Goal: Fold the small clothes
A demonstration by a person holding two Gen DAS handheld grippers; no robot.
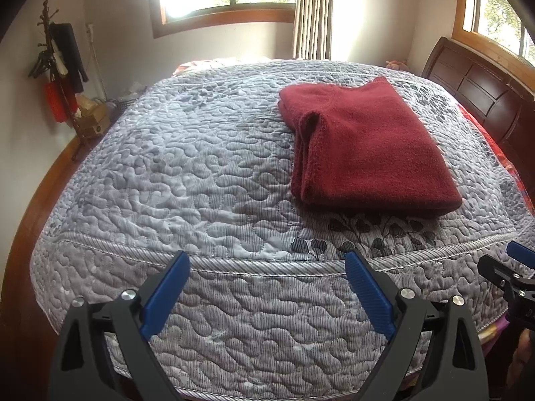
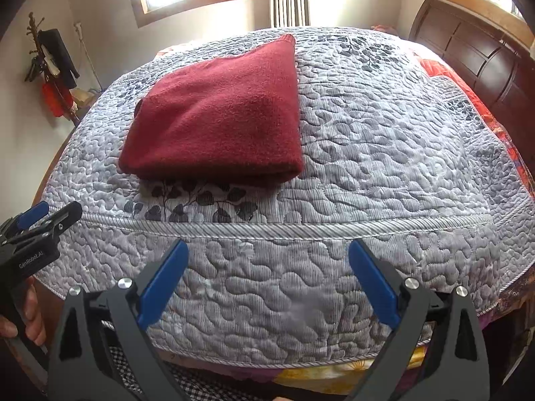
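A dark red fleece garment [image 1: 371, 147] lies folded into a thick rectangle on the grey quilted bedspread [image 1: 187, 167]. The right wrist view has the same garment [image 2: 217, 117] left of centre on the bedspread [image 2: 384, 153]. My left gripper [image 1: 267, 260] hangs open over the bed's near edge, well short of the garment, with nothing between its blue pads. My right gripper [image 2: 267, 250] is open too, empty, at the near edge and right of the garment. Each view catches the other gripper at its side edge.
A dark wooden headboard [image 1: 481, 93] stands at the right. A coat rack with dark and red items [image 1: 60, 73] is by the left wall. Windows and a striped curtain [image 1: 312, 10] are behind the bed. A hand [image 2: 30, 310] holds the left gripper's handle.
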